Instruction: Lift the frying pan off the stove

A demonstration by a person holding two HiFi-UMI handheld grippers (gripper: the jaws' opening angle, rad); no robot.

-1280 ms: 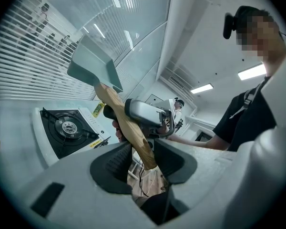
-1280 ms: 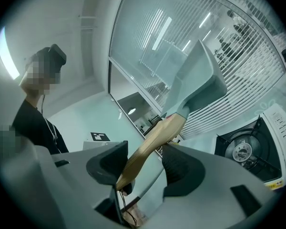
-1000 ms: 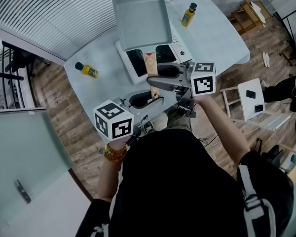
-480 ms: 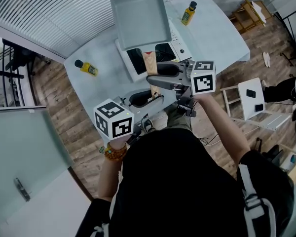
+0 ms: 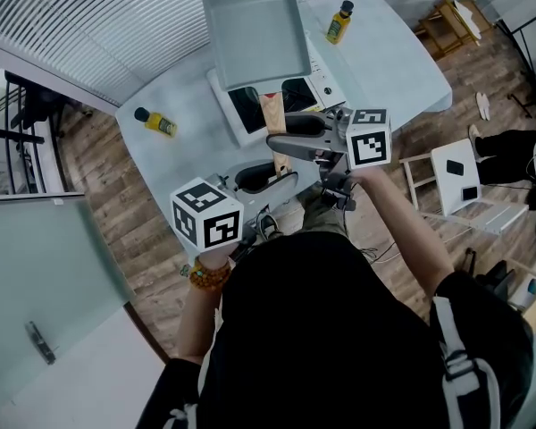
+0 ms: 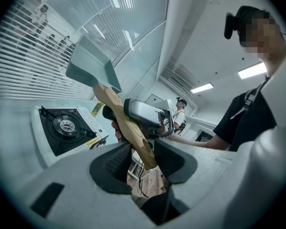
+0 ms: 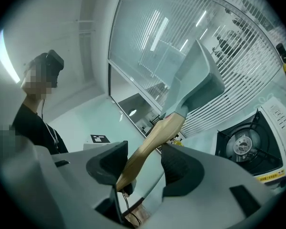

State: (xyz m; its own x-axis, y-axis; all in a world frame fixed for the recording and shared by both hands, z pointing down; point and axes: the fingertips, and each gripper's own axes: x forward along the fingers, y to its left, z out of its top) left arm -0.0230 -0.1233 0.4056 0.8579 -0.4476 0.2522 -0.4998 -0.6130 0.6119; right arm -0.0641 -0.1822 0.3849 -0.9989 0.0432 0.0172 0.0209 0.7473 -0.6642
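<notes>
The square frying pan (image 5: 255, 34) hangs clear above the stove (image 5: 323, 74) at upper centre; the left gripper (image 6: 142, 156) and right gripper (image 7: 143, 168) each have fingers clamped on its wooden handle (image 6: 128, 128); gripped far from the weight, the handle may twist or slip, dropping the pan onto the burners.

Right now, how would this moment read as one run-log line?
frying pan: in the air, clear of stove | left tongs: shut on wooden handle | right tongs: shut on wooden handle
</notes>
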